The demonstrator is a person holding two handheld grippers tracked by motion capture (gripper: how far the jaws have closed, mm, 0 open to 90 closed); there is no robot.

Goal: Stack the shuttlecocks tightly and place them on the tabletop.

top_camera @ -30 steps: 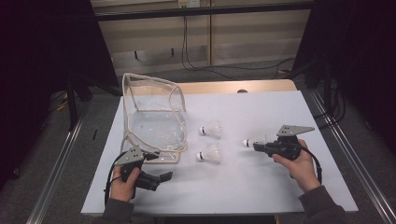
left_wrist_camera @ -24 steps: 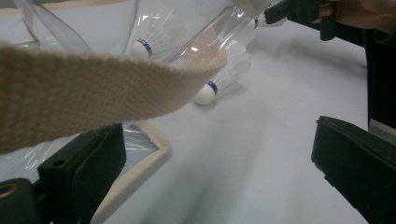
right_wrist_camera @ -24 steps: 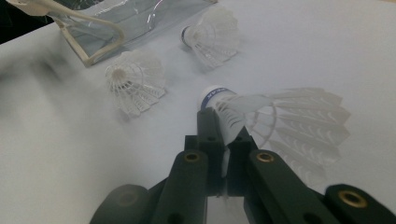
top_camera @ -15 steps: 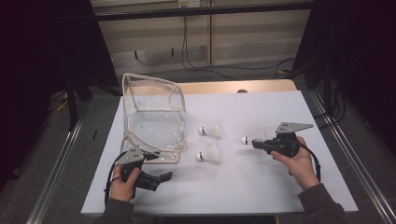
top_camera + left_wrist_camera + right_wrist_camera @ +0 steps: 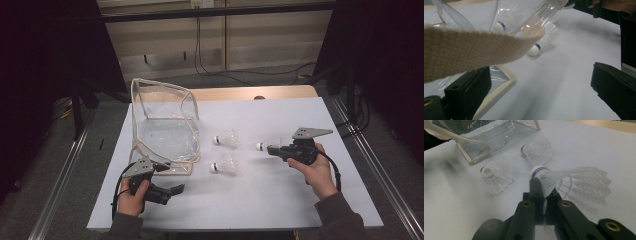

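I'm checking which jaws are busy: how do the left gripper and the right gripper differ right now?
The left gripper stands open with nothing between its jaws, while the right gripper is shut on a shuttlecock. The left gripper sits beside the clear bag; the right gripper is farther off, past two loose shuttlecocks. Both are hand-held over the white table.

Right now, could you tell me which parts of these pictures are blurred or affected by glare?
Left gripper view: the woven strap up close is soft. Right gripper view: the held shuttlecock is sharp, the near gripper body blurred. High view: the surroundings are dark, and the clear bag shows faint glare.
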